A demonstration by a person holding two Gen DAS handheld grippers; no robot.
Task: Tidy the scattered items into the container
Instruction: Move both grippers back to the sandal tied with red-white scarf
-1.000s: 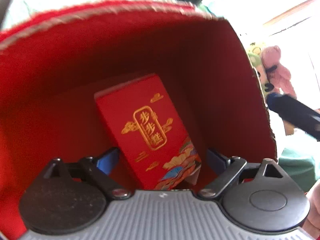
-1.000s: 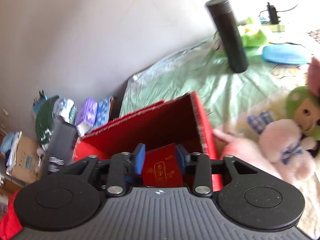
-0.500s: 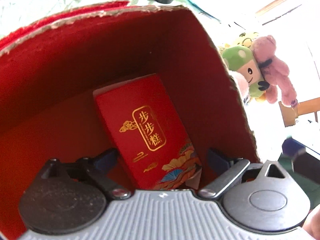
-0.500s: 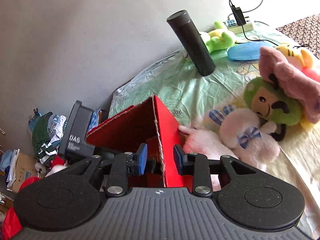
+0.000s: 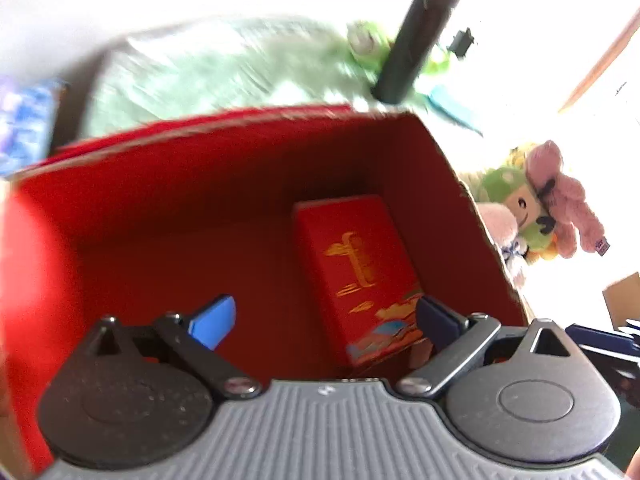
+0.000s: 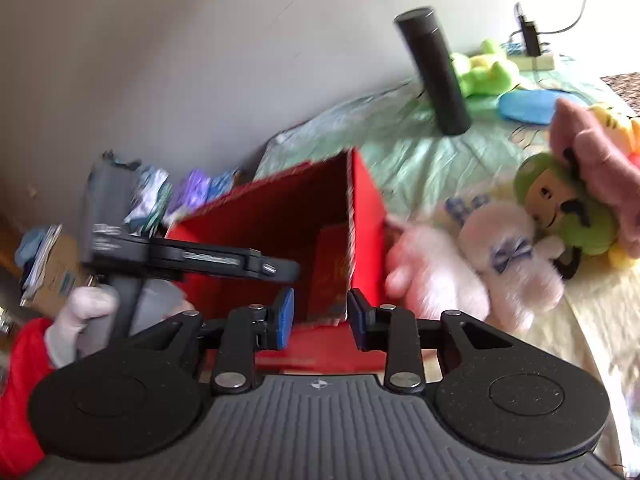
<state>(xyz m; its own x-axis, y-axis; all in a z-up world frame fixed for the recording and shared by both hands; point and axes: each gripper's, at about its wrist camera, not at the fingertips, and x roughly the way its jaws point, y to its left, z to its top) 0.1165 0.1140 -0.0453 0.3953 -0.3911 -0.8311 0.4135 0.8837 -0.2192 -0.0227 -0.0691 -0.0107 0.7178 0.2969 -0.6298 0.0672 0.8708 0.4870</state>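
Your left gripper (image 5: 322, 320) hangs over the red box (image 5: 160, 216) with its jaws wide and nothing between them; they have just been opening. The packet (image 5: 360, 268) already lies inside, leaning along the box's wall at about 3 o'clock, with its lower end just beside your right-hand fingertip. That is the first risk: swing toward 3 o'clock as you lift out and that fingertip could catch the packet and tip it.

Your right gripper (image 6: 320, 314) has its jaws narrowed but not closed. The box's near corner sits in the gap between them, and I cannot tell whether the pads touch the cardboard. Push forward and you could crush that edge or shove the box; the bed sheet (image 6: 400, 152) under it is soft, so I judge it would slide or tilt easily.

The toys (image 6: 520, 248) lie at 3 o'clock in the right view, pressed close to the box wall, so there is little room there to get fingers around one. The flask (image 6: 434, 76) stands at 1 o'clock, well apart, and a wide sweep might topple it. Open room is at 12 o'clock, beyond the box's far rim.
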